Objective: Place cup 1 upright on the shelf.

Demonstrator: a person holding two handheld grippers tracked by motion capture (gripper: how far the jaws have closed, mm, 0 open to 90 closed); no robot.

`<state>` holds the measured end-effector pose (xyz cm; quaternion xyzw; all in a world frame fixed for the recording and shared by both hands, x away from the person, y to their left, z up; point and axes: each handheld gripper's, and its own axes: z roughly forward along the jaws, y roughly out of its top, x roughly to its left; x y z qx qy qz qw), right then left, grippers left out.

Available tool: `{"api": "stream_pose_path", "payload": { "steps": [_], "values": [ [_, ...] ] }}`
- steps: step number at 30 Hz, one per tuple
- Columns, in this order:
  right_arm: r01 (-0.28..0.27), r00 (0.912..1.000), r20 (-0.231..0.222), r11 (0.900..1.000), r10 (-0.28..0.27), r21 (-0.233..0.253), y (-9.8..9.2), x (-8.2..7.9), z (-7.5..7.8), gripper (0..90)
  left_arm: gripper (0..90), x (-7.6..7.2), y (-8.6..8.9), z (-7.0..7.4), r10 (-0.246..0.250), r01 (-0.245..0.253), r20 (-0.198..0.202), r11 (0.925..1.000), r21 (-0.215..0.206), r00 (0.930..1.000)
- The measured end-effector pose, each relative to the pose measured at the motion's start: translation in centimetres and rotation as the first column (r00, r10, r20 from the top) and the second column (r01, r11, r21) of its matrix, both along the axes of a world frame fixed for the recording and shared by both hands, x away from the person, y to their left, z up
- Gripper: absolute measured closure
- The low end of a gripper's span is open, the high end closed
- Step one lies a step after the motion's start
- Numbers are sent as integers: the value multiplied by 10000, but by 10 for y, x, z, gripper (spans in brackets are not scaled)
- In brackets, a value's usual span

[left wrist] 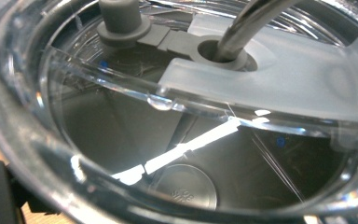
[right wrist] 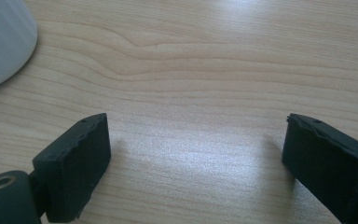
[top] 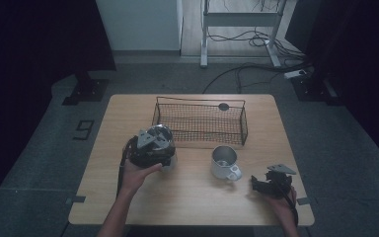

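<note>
Tumbler (top: 164,143), clear-lidded with a metal straw, was seen near the basket (top: 200,122); the left gripper (top: 150,148) was pressed close, jaw state indiscernible. Right gripper (right wrist: 196,154) was held spread above the table (right wrist: 214,70). Securing a grip was judged next.

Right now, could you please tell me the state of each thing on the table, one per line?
Tumbler: clear lid on, metal straw through it, upright.
Mug: upright, looks empty.
Wire basket: upright, one small dark disc inside.
Left claw: at the tumbler; grip hidden.
Right claw: open, low over bare table.
</note>
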<state>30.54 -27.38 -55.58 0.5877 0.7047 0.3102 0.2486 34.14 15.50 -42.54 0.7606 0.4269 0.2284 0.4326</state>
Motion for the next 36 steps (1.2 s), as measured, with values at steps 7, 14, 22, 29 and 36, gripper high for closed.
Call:
{"api": "stream_pose_path", "payload": {
  "steps": [7, 14, 22, 29, 36],
  "values": [
    [0, 10000, 0, 10000, 0, 0, 0, 0, 0, 76, 41, 4, -1, 9, -6, 6, 153, 10000, -35, 9999],
    [10, 10000, 2, 10000, -10, 6, 0, 0, 0, 76, 41, 7, -1, 16, -32, 35, 189, 9999, -136, 9998],
    [17, 10000, -2, 10000, -17, 12, 0, 0, 0, 76, 40, 12, 0, 24, -33, 37, 163, 9996, -285, 9999],
    [8, 10000, 7, 10000, -8, 6, 0, 0, 0, 76, 41, 18, 2, 32, 15, -9, 186, 9995, -319, 9998],
    [5, 10000, 4, 10000, -5, -8, 0, 0, 0, 76, 41, 22, 0, 37, 31, -26, 206, 9997, -236, 9998]
  ]
}}
